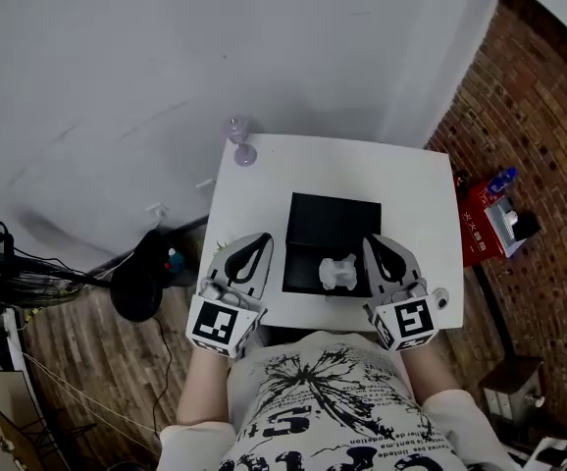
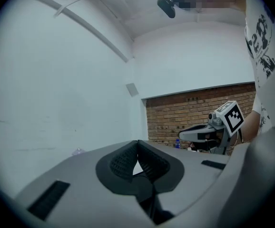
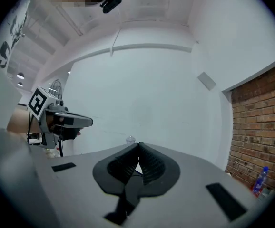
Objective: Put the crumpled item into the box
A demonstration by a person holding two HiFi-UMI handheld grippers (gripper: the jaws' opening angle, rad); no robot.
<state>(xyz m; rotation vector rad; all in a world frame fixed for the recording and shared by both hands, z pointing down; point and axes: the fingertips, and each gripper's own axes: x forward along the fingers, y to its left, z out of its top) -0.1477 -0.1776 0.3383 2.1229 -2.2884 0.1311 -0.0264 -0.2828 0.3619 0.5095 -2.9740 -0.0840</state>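
Crumpled item (image 1: 339, 273): white wad on the near part of the black box (image 1: 333, 220), which lies on the white table (image 1: 411, 180). Can't tell if that near part is the box's inside or a folded-out lid. Wad is lumpy, no clear long axis. It sits between the two grippers, just beside the right gripper (image 1: 373, 243) on its inner side and a bit nearer the person than its tips. Left gripper (image 1: 261, 240) is farther off, across the black panel. Both have jaws pressed together with nothing between them. Right is probably the one to take it, and it needs to open first.
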